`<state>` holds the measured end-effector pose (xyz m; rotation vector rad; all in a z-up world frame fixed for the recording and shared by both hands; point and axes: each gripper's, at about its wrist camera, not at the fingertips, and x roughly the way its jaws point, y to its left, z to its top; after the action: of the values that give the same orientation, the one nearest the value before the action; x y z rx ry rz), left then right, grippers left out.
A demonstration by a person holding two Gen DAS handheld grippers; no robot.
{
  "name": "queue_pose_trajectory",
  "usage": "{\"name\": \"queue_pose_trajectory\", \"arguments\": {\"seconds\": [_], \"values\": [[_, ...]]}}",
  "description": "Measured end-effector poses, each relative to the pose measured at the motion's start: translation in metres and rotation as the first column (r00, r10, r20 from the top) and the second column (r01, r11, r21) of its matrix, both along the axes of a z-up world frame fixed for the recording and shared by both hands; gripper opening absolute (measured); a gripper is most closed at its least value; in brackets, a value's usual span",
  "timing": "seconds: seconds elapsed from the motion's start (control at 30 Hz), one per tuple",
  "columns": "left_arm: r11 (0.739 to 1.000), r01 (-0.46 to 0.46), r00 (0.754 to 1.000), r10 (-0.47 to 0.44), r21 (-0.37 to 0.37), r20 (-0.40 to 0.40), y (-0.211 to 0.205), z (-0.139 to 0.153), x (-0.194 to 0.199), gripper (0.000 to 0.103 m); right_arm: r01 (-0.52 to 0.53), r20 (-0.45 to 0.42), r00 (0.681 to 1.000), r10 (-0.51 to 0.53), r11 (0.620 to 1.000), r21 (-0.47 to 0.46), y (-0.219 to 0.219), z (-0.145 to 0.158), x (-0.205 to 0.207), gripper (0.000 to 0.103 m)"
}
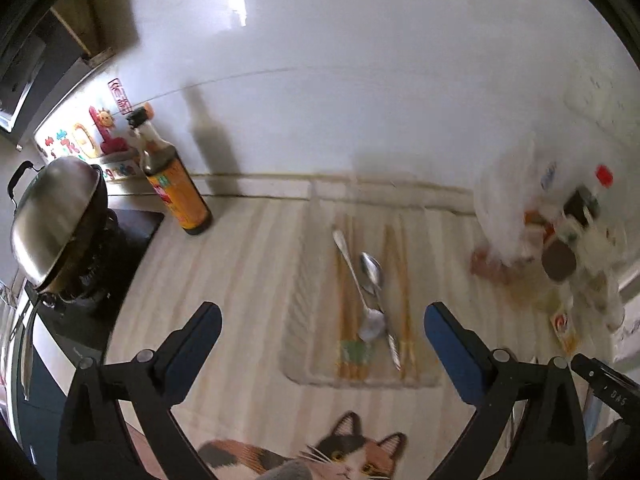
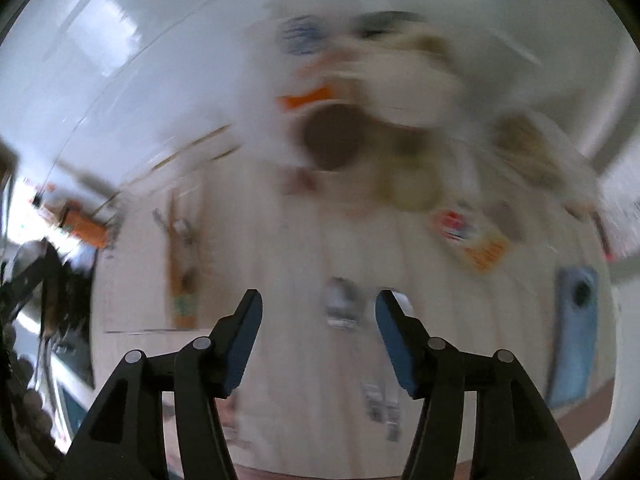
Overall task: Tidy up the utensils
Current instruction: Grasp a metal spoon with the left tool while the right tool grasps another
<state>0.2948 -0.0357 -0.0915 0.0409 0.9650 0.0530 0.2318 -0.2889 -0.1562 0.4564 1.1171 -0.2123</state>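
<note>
In the left wrist view a clear tray (image 1: 298, 368) lies on the striped counter. It holds two metal spoons (image 1: 354, 280) crossing each other and wooden chopsticks (image 1: 400, 292) on both sides. My left gripper (image 1: 322, 316) is open and empty, hovering above the tray's near end. In the right wrist view everything is motion-blurred. My right gripper (image 2: 318, 306) is open and empty above the counter. Blurred metal pieces (image 2: 340, 306) lie between and below its fingers. The tray with chopsticks (image 2: 182, 264) shows far left.
A soy sauce bottle (image 1: 176, 184) stands at the back left beside a lidded wok (image 1: 52, 220) on a stove. A white bag and jars (image 1: 560, 240) crowd the back right. A cat-print mat (image 1: 344, 456) lies at the front. A blue cloth (image 2: 572, 328) lies at the right.
</note>
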Motion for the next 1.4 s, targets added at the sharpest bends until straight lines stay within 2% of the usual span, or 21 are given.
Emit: {"name": "queue_pose_trajectory", "arguments": {"seconds": [0.17,0.37,0.47,0.5,0.53,0.63,0.77,0.8,0.83,0.87,0.9,0.93,0.97,1.0,1.03,1.07,1.1,1.17,1.2,1.23,1.4], "values": [[0.999,0.041,0.992,-0.038,0.019,-0.120,-0.047,-0.045,-0.011,0.103,0.002,-0.109,0.994,-0.001,1.000,0.012,-0.028,-0.041,-0.021,0.061],[0.996,0.074,0.970,-0.059,0.055,-0.235,-0.084,-0.094,-0.027,0.103,-0.097,-0.190,0.976,0.104,0.994,0.044,-0.017,-0.092,-0.007,0.048],[0.994,0.085,0.960,-0.063,0.068,-0.274,-0.096,-0.108,-0.032,0.103,-0.158,-0.242,0.957,0.160,0.987,0.026,-0.004,-0.111,0.000,0.026],[0.993,0.092,0.957,-0.069,0.070,-0.282,-0.102,-0.110,-0.033,0.103,-0.166,-0.223,0.962,0.157,0.986,-0.020,-0.001,-0.109,0.001,0.013],[0.993,0.096,0.956,-0.071,0.073,-0.286,-0.105,-0.112,-0.035,0.103,-0.180,-0.241,0.956,0.166,0.983,-0.036,0.000,-0.111,0.001,0.006],[0.991,0.119,0.948,-0.097,0.055,-0.304,-0.121,-0.115,-0.038,0.103,-0.159,-0.254,0.957,0.142,0.986,-0.048,-0.011,-0.112,-0.004,0.006],[0.985,0.162,0.909,-0.173,-0.061,-0.379,-0.150,-0.128,-0.034,0.100,-0.106,-0.280,0.956,0.084,0.993,-0.061,-0.046,-0.112,-0.025,0.006],[0.981,0.164,0.890,-0.194,-0.108,-0.413,-0.160,-0.136,-0.031,0.097,-0.089,-0.287,0.955,0.068,0.994,-0.059,-0.057,-0.112,-0.033,0.006],[0.978,0.164,0.879,-0.206,-0.132,-0.430,-0.167,-0.141,-0.028,0.087,-0.081,-0.290,0.955,0.063,0.995,-0.053,-0.064,-0.112,-0.038,0.006],[0.974,0.165,0.865,-0.219,-0.155,-0.451,-0.175,-0.147,-0.025,0.084,-0.070,-0.292,0.955,0.054,0.996,-0.047,-0.070,-0.112,-0.043,0.006],[0.971,0.165,0.847,-0.231,-0.175,-0.479,-0.185,-0.156,-0.022,0.075,-0.056,-0.294,0.955,0.042,0.998,-0.039,-0.077,-0.113,-0.048,0.006],[0.969,0.165,0.838,-0.236,-0.183,-0.492,-0.191,-0.161,-0.019,0.065,-0.042,-0.293,0.956,0.033,0.999,-0.023,-0.084,-0.113,-0.052,0.006],[0.967,0.169,0.827,-0.244,-0.191,-0.506,-0.198,-0.167,-0.016,0.062,-0.032,-0.291,0.956,0.029,0.999,-0.007,-0.090,-0.114,-0.055,0.006],[0.967,0.174,0.821,-0.247,-0.186,-0.515,-0.205,-0.171,-0.014,0.050,-0.024,-0.291,0.956,0.024,1.000,0.002,-0.095,-0.116,-0.058,0.006],[0.967,0.182,0.817,-0.251,-0.180,-0.519,-0.209,-0.175,-0.013,0.043,-0.018,-0.292,0.956,0.021,1.000,0.012,-0.099,-0.117,-0.060,0.006],[0.968,0.198,0.824,-0.250,-0.155,-0.509,-0.215,-0.174,-0.012,0.043,-0.017,-0.291,0.957,0.021,1.000,0.015,-0.100,-0.117,-0.062,0.006],[0.965,0.220,0.827,-0.262,-0.143,-0.497,-0.220,-0.174,-0.011,0.038,-0.009,-0.289,0.957,0.014,1.000,0.020,-0.102,-0.117,-0.063,0.006],[0.965,0.244,0.835,-0.261,-0.098,-0.485,-0.225,-0.174,-0.011,0.023,-0.006,-0.291,0.957,0.011,1.000,0.017,-0.108,-0.115,-0.065,0.006],[0.961,0.258,0.836,-0.272,-0.096,-0.477,-0.226,-0.174,-0.012,0.007,-0.007,-0.292,0.956,0.011,1.000,0.015,-0.107,-0.115,-0.065,0.006],[0.960,0.263,0.833,-0.276,-0.095,-0.479,-0.225,-0.175,-0.013,0.005,-0.003,-0.291,0.957,0.007,1.000,0.016,-0.109,-0.115,-0.066,0.006],[0.961,0.270,0.835,-0.263,-0.057,-0.483,-0.201,-0.173,-0.031,0.004,-0.004,-0.294,0.956,0.009,1.000,0.020,-0.092,-0.113,-0.059,0.006]]}}
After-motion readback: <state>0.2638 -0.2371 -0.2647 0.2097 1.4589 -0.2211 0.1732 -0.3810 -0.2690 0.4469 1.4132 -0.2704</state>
